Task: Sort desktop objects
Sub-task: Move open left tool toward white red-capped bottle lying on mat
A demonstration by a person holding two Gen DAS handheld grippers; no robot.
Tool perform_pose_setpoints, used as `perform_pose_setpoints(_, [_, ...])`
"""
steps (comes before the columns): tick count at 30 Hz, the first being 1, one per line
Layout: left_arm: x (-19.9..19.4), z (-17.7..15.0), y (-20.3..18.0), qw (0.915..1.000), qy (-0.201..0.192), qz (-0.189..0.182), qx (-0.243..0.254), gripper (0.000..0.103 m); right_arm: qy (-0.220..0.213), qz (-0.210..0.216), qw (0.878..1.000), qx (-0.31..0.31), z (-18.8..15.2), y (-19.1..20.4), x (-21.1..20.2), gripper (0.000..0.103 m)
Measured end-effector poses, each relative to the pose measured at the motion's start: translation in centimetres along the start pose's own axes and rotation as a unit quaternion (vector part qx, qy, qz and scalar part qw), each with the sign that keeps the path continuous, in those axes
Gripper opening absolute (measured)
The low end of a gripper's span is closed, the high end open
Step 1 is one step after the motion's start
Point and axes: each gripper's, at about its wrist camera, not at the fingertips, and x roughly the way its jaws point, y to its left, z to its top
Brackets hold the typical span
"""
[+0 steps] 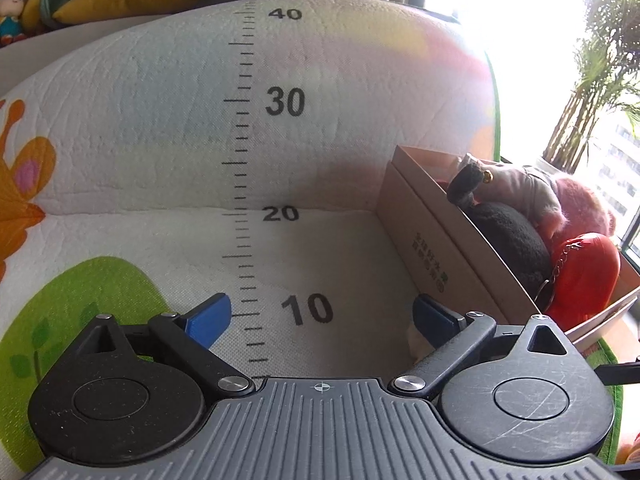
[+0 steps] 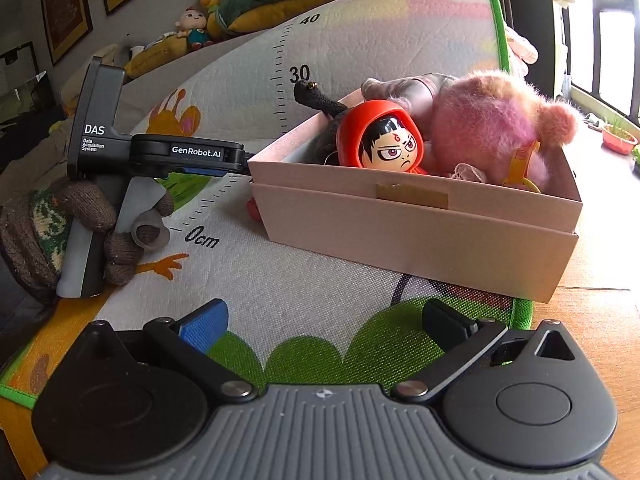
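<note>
A tan cardboard box [image 2: 420, 224] stands on the play mat [image 2: 320, 280] and holds a red-hooded doll head [image 2: 384, 140], a pink furry plush [image 2: 492, 124] and a black plush [image 2: 320, 100]. In the left wrist view the same box [image 1: 436, 248] is at the right, with the black plush [image 1: 508, 236] and the red toy [image 1: 584, 276] inside. My left gripper [image 1: 320, 316] is open and empty over the mat's printed ruler, just left of the box. My right gripper [image 2: 326, 320] is open and empty in front of the box. A small red thing [image 2: 253, 208] lies at the box's left corner.
A gloved hand [image 2: 60, 232] holds the left gripper [image 2: 236, 164] beside the box's left end. Stuffed toys [image 2: 200, 24] line the back. Bare wooden tabletop [image 2: 592, 320] shows right of the mat, with a flowerpot [image 2: 618, 140] and plants [image 1: 592, 80] near the window.
</note>
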Motion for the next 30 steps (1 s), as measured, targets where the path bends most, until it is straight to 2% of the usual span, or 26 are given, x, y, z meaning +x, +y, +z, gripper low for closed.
perform_pose_setpoints(4, [0.8, 0.4, -0.9, 0.9999, -0.006, -0.008, 0.001, 0.100, -0.002, 0.002, 1.000, 0.002, -0.1, 0.0, -0.1, 0.103])
perform_pose_setpoints(10, [1.8, 0.3, -1.2, 0.9980, 0.022, -0.054, 0.025, 0.100, 0.001, -0.008, 1.000, -0.004, -0.1, 0.5, 0.4, 0.103])
perform_pose_setpoints(16, [-0.4, -1.6, -0.8, 0.9939, 0.038, -0.060, 0.084, 0.101, 0.004, -0.013, 1.000, -0.010, -0.1, 0.7, 0.5, 0.103])
perform_pose_setpoints(22, [-4.2, -4.8, -1.9, 0.9833, 0.054, -0.068, 0.160, 0.101, 0.013, -0.020, 0.999, -0.023, 0.1, 1.1, 0.9, 0.103])
perform_pose_setpoints(27, [-6.3, -6.6, -3.2, 0.9759, 0.068, -0.100, 0.181, 0.102, 0.018, -0.030, 0.999, -0.038, 0.2, 1.6, 1.2, 0.103])
perform_pose_setpoints(30, [-6.8, -6.9, -3.8, 0.9784, 0.071, -0.111, 0.159, 0.102, 0.016, -0.028, 0.999, -0.035, 0.2, 1.4, 1.1, 0.103])
